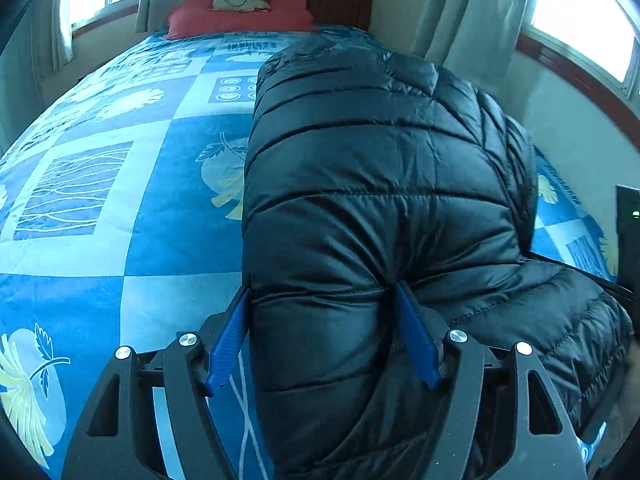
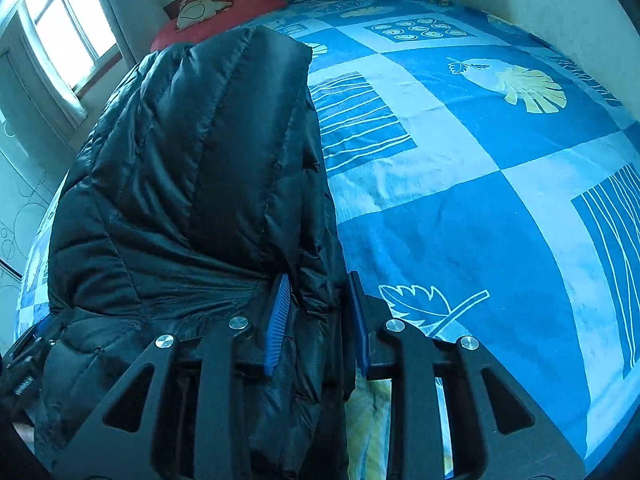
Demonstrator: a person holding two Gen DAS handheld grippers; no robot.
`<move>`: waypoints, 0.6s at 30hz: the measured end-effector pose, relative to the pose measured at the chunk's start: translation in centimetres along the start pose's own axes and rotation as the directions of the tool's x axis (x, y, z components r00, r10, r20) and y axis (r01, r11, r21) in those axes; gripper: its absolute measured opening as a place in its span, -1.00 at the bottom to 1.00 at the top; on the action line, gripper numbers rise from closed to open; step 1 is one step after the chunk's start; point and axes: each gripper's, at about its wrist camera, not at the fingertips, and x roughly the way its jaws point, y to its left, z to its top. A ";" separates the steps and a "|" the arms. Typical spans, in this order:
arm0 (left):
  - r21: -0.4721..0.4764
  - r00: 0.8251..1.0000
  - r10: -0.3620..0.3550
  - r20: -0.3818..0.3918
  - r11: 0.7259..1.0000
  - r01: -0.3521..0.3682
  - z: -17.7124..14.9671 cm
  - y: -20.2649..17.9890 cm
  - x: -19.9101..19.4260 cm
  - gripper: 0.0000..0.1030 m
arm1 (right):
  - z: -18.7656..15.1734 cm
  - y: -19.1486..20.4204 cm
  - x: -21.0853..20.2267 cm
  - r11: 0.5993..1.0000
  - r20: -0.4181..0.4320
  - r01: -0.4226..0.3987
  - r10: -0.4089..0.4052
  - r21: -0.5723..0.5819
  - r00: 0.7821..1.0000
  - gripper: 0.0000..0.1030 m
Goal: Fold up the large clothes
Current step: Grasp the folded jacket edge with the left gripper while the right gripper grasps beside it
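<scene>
On bed (image 1: 120, 208), black puffer jacket (image 1: 360, 184) lies bunched (no readable labels). Left gripper (image 1: 322, 300) & right gripper (image 2: 318, 288) both angle down, each clamped on jacket's near edge.

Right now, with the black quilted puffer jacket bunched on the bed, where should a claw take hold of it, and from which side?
Grip the black quilted puffer jacket at its near hem, coming from the foot of the bed over the blue patterned bedspread. The padding is thick there, so pinch one quilted roll between seams. The left claw already straddles such a roll; the right claw pinches a thinner edge fold.
</scene>
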 end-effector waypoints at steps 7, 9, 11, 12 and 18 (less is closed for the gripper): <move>-0.064 0.999 -0.035 0.034 0.997 0.037 -0.6 1.5 -2.6 0.35 | -0.6 0.3 -4.3 0.999 0.084 0.032 -0.032 -0.007 0.996 -0.25; -0.059 0.998 -0.026 0.053 0.998 0.029 -1.1 1.3 -3.7 0.35 | -1.1 0.7 -6.1 0.999 0.116 0.042 -0.041 -0.006 0.992 -0.24; -0.047 0.996 -0.017 0.084 0.999 0.021 -1.6 1.3 -5.2 0.34 | -1.9 1.3 -8.3 0.998 0.163 0.059 -0.055 -0.021 0.985 -0.24; -0.044 0.995 -0.017 0.097 0.999 0.021 -1.9 1.3 -5.9 0.34 | -1.9 1.7 -9.2 0.997 0.183 0.065 -0.059 -0.028 0.981 -0.24; -0.033 0.988 -0.017 0.153 0.999 0.023 -3.5 1.5 -7.6 0.34 | -4.7 5.5 -13.9 0.995 0.280 -0.026 0.053 -0.100 0.959 -0.27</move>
